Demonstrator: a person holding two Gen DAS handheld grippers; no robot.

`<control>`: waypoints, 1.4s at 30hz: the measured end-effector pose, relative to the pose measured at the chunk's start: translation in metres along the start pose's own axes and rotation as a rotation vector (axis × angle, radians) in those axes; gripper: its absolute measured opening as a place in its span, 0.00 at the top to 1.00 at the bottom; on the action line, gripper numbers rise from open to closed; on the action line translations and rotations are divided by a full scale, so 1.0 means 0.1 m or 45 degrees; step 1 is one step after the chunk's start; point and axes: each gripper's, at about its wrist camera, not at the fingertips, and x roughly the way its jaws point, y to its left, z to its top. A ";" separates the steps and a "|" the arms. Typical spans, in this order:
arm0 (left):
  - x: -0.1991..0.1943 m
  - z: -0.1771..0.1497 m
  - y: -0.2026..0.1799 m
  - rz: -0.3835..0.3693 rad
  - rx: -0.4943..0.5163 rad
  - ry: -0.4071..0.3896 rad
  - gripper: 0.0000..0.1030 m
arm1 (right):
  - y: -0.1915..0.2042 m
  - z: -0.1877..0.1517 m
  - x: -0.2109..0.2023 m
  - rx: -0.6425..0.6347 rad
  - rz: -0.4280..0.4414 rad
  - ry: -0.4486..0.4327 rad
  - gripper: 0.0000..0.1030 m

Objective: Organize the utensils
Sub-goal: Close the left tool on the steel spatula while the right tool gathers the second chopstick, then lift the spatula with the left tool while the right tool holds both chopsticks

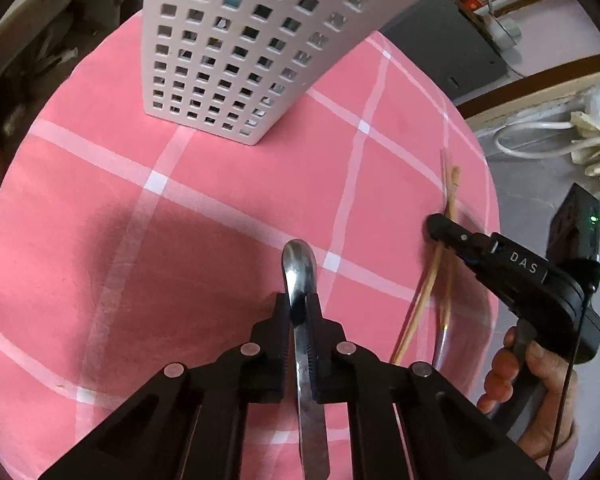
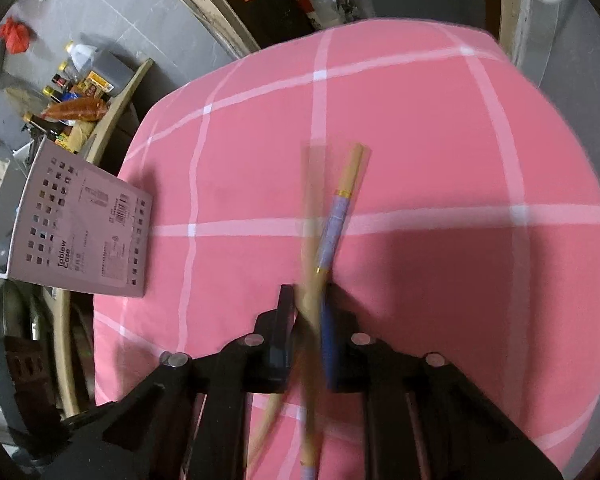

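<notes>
Steel spoon (image 1: 300, 280): rigid, slick, clamped mid-handle by the left gripper (image 1: 299, 312), bowl raised over the pink cloth (image 1: 100, 220) before the perforated holder (image 1: 236, 40). Bamboo chopsticks (image 2: 320, 272): 2 light, stiff sticks pinched in the right gripper (image 2: 314, 316). Crossed sticks likely pivot; grip nearer their middle.
</notes>
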 end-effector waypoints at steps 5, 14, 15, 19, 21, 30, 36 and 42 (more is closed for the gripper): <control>-0.02 0.02 0.01 -0.049 0.059 0.020 0.96 | -0.11 -0.09 -0.07 0.086 0.145 0.010 0.91; 0.15 0.01 0.04 -0.199 0.035 0.203 0.94 | -0.39 -0.41 -0.23 0.139 0.201 0.036 0.94; 0.15 0.01 0.04 -0.196 0.037 0.219 0.93 | -0.39 -0.41 -0.22 0.142 0.211 0.038 0.94; 0.20 0.01 -0.02 -0.197 0.071 0.279 0.91 | -0.37 -0.43 -0.18 0.125 0.218 0.057 0.94; 0.25 0.05 -0.04 -0.207 0.060 0.302 0.91 | -0.35 -0.41 -0.15 0.119 0.219 0.067 0.94; 0.36 0.11 -0.14 -0.264 0.100 0.367 0.91 | -0.33 -0.33 -0.09 0.088 0.250 0.132 0.94; 0.30 0.11 -0.23 -0.262 0.215 0.412 0.76 | -0.30 -0.32 -0.09 0.057 0.249 0.146 0.94; 0.27 0.05 -0.42 -0.137 0.381 0.383 0.75 | -0.34 -0.31 -0.11 0.063 0.256 0.144 0.94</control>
